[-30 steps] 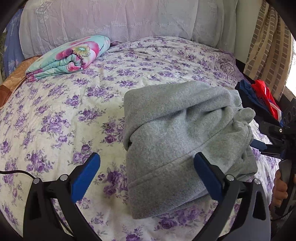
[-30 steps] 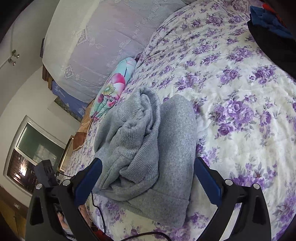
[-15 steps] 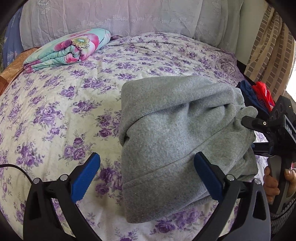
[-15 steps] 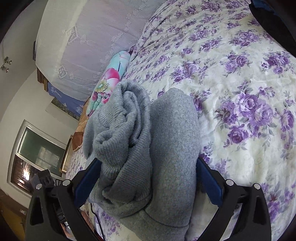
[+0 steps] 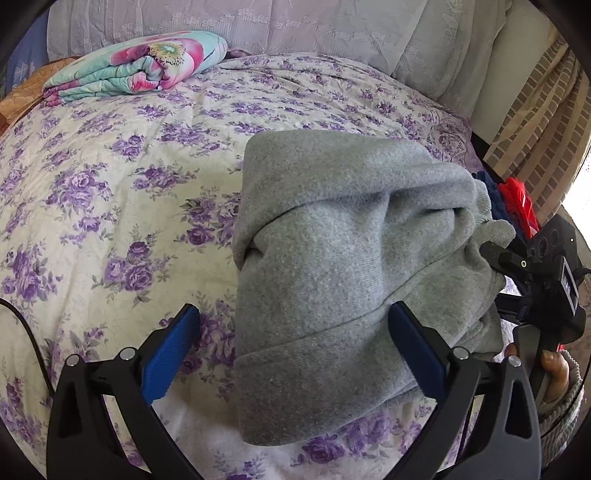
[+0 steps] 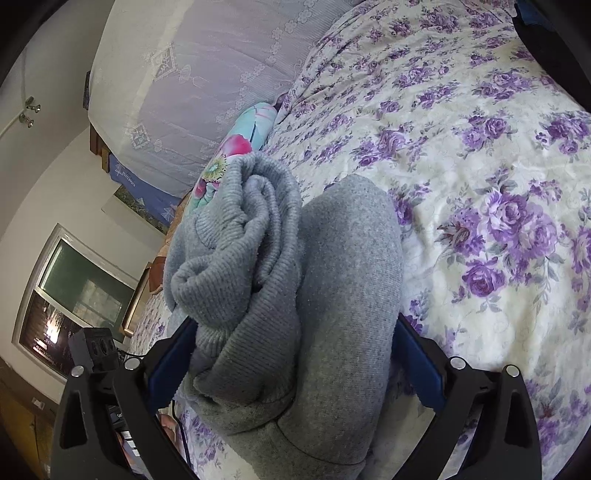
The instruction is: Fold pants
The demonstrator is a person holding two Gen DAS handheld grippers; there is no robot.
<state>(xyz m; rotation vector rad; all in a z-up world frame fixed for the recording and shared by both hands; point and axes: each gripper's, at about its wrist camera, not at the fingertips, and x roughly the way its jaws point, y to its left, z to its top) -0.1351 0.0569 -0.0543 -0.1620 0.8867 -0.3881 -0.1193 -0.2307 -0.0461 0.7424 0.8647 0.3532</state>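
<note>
The grey pants (image 5: 343, 266) lie folded into a thick bundle on the floral bed sheet (image 5: 110, 192). My left gripper (image 5: 291, 350) is open; its blue fingers straddle the near left part of the bundle. In the right wrist view the bundle (image 6: 295, 302) fills the space between the blue fingers of my right gripper (image 6: 295, 362), which is open around its ribbed end. The right gripper also shows at the right edge of the left wrist view (image 5: 535, 280), held by a hand.
A folded floral blanket (image 5: 140, 66) lies at the head of the bed below lace-covered pillows (image 5: 295, 26). Red and blue clothes (image 5: 513, 206) are piled at the right edge by a curtain. A window (image 6: 74, 295) is at left.
Both grippers have moved closer to the pants. The right gripper's fingers now enclose the ribbed end of the bundle. Both stay open.
</note>
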